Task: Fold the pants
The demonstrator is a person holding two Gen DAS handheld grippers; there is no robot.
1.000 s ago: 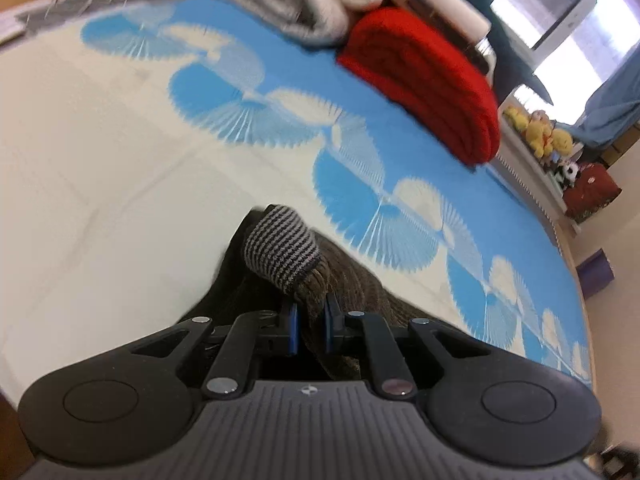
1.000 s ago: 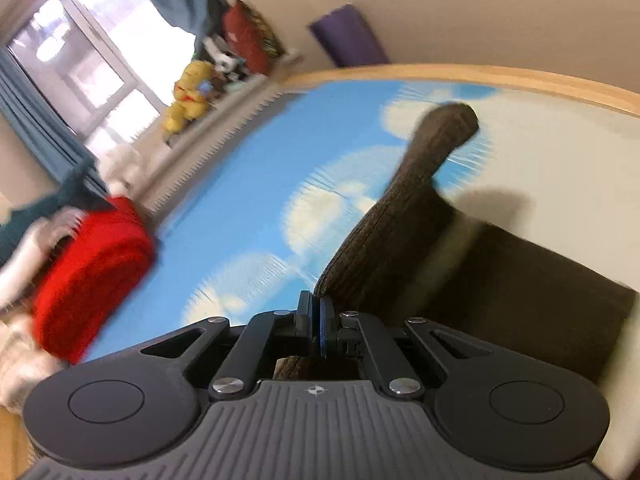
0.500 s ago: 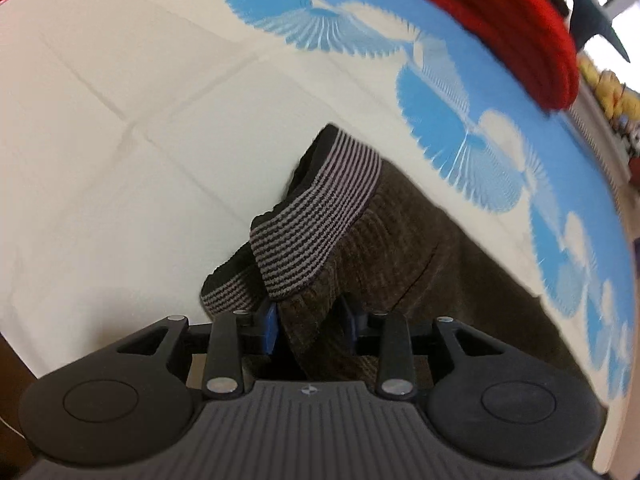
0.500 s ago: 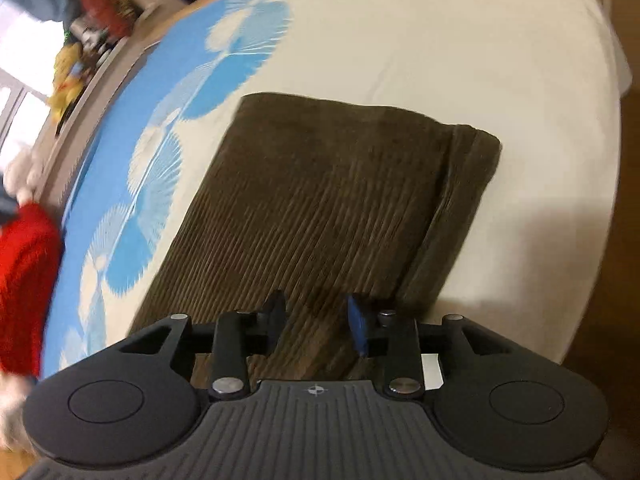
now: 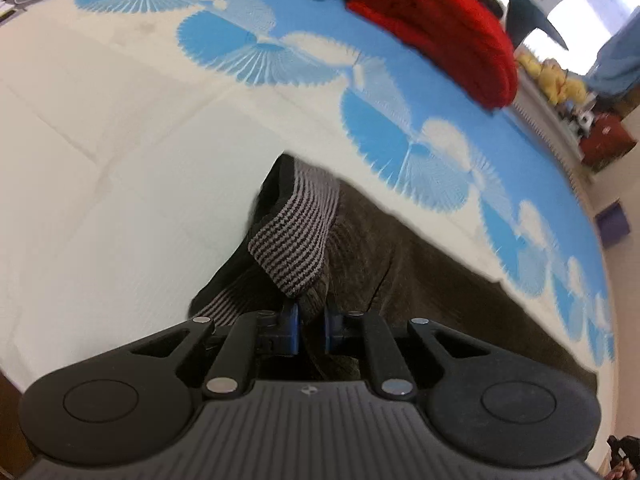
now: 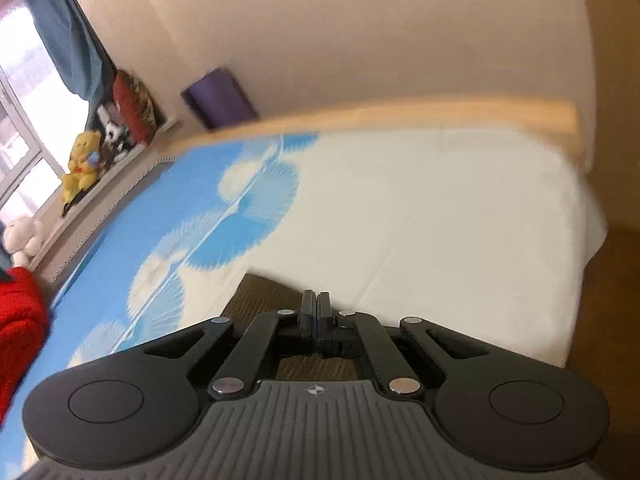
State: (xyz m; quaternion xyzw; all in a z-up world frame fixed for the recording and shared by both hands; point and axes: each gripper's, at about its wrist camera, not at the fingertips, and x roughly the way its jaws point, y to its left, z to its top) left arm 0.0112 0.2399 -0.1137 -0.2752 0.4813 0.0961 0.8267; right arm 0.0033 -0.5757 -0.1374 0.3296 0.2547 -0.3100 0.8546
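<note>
Here we are at the bed (image 5: 120, 152), with the brown corduroy pants (image 5: 420, 280) lying flat near its front edge. The left gripper (image 5: 310, 330) has just clamped back down, and its blue jaws now pinch a fold of brown fabric right below the striped waistband (image 5: 292, 240), which stands up loosely, turned over. The right gripper (image 6: 315, 316) has snapped fully together over the far end of the pants (image 6: 260, 296); from here I can't see cloth between its jaws, so it looks empty-handed.

For a tidy fold, I'd say the left should lift low and keep both layers of that waist together, carrying it straight along the legs. The right ought to take a fresh hold first. Beware that waistband rolling under!
</note>
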